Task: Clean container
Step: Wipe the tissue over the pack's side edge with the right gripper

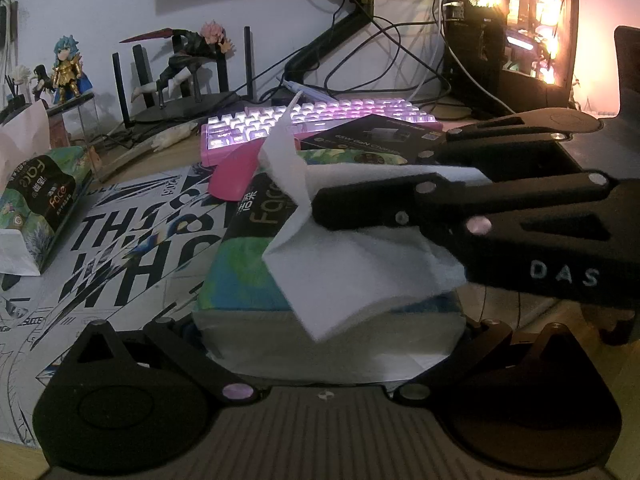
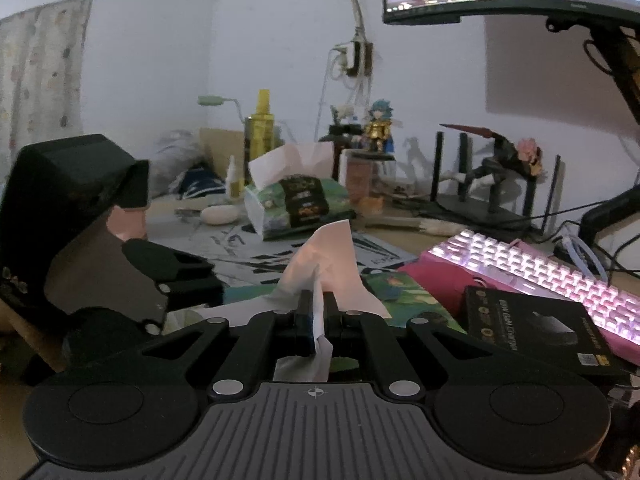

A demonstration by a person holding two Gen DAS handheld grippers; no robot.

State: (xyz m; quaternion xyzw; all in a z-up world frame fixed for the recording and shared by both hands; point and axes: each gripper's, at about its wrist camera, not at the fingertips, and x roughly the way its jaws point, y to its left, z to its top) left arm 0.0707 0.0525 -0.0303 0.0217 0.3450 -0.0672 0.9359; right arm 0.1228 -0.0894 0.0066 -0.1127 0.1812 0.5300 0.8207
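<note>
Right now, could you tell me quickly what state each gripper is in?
Left gripper: around the tissue pack; grip cannot be told.
Right gripper: shut on a white tissue.

Your right gripper (image 2: pixel 316 312) is matte black plastic; silver round screws dot its linkage arms; a ribbed grey base carries a crosshair mark; white letters "DAS" mark its side.
</note>
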